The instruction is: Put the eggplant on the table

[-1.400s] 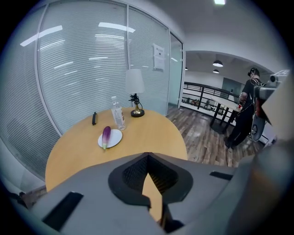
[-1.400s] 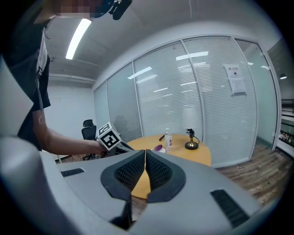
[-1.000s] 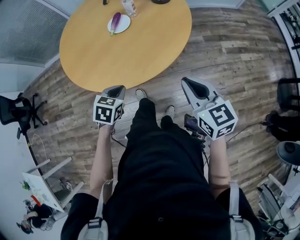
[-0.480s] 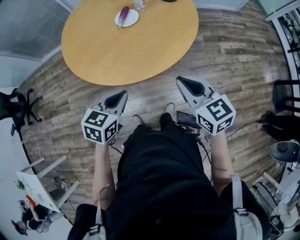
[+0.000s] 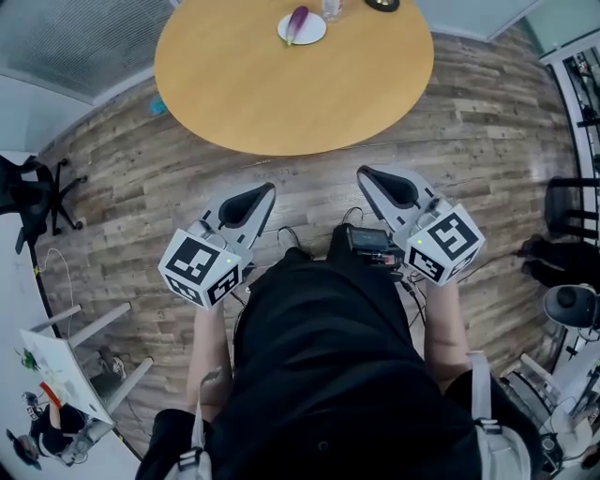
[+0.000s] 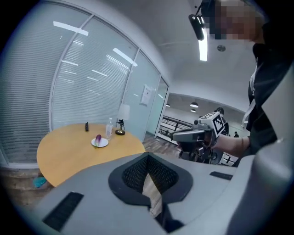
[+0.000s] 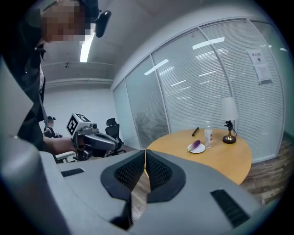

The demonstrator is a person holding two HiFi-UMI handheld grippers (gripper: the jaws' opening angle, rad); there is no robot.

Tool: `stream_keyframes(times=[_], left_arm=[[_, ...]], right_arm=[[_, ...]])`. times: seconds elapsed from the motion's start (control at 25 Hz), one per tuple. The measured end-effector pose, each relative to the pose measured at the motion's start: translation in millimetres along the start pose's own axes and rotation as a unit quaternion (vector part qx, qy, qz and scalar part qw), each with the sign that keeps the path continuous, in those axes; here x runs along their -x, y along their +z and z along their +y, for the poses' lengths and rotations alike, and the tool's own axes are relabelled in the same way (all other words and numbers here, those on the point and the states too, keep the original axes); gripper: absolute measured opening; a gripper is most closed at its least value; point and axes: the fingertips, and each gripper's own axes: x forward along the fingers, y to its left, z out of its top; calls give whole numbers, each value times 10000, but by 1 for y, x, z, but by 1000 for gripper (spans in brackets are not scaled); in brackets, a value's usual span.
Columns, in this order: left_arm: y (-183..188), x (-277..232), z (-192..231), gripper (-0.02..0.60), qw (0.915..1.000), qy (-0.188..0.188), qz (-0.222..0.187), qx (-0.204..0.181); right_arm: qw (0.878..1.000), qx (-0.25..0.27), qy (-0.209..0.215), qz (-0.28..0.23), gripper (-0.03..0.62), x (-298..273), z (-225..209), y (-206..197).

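Note:
A purple eggplant (image 5: 297, 20) lies on a small white plate (image 5: 309, 33) at the far side of a round wooden table (image 5: 281, 84). Both grippers hang over the wood floor short of the table's near edge, pointing at it, far from the eggplant. My left gripper (image 5: 266, 191) is shut and empty, and its own view shows the eggplant (image 6: 98, 138) on the plate (image 6: 100, 143). My right gripper (image 5: 365, 173) is shut too, pads meeting, nothing held. From it the eggplant (image 7: 196, 145) appears ahead to the right.
A clear water bottle (image 7: 208, 134) and a small lamp (image 7: 228, 125) stand behind the plate, with a dark slim object (image 7: 195, 131) near them. Glass walls with blinds back the table. An office chair (image 5: 33, 192) stands left, and a teal thing (image 5: 157, 105) lies on the floor.
The table and plate have shifted right in the head view and the feet are no longer visible. Both grippers have moved forward, and the left one has risen and tilted up.

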Motion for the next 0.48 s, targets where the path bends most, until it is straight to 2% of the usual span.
stream_keyframes(times=[0.24,0.48], left_arm=[[-9,33,0,9,9991,-379,-201,12],[-16,51,-2,9,9974,-648,-299,112]], right_arm=[[9997,-64,195,-140,18,-13,50,2],[9998,-84,136,-137,17,-15,74,0]])
